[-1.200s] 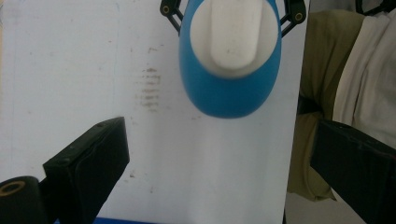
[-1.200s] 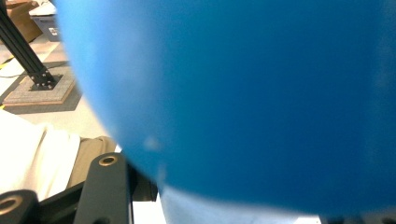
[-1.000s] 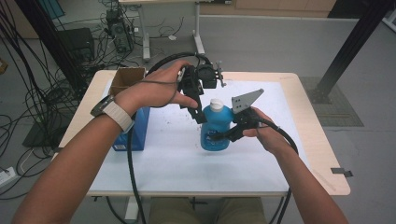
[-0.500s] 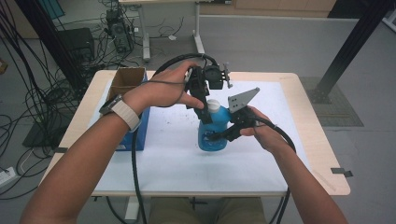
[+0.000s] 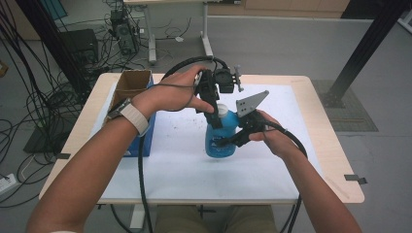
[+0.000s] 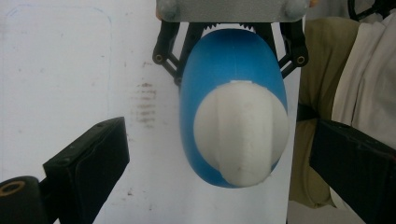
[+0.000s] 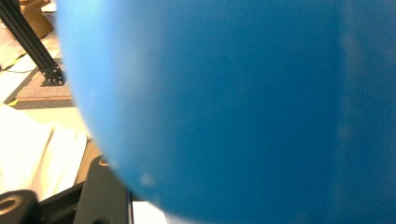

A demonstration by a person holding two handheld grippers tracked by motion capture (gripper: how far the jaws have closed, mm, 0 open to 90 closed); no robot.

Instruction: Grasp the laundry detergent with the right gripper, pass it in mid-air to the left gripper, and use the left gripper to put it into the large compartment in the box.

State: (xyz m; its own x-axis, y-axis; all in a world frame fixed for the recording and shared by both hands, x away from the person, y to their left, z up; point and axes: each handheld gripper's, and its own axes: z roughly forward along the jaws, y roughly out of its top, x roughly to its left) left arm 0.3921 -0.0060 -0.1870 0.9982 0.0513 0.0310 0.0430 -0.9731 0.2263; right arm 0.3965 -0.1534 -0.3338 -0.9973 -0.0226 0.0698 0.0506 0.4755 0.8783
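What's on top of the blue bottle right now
A white cap sits on the blue bottle. The left gripper hangs over it, jaws open either side. The bottle's opening is hidden under the cap.

From my right claw's camera the blue bottle is just a soft blur, cut off at the top, right and bottom edges. From above, my right gripper covers part of its label, too small to read anyway.
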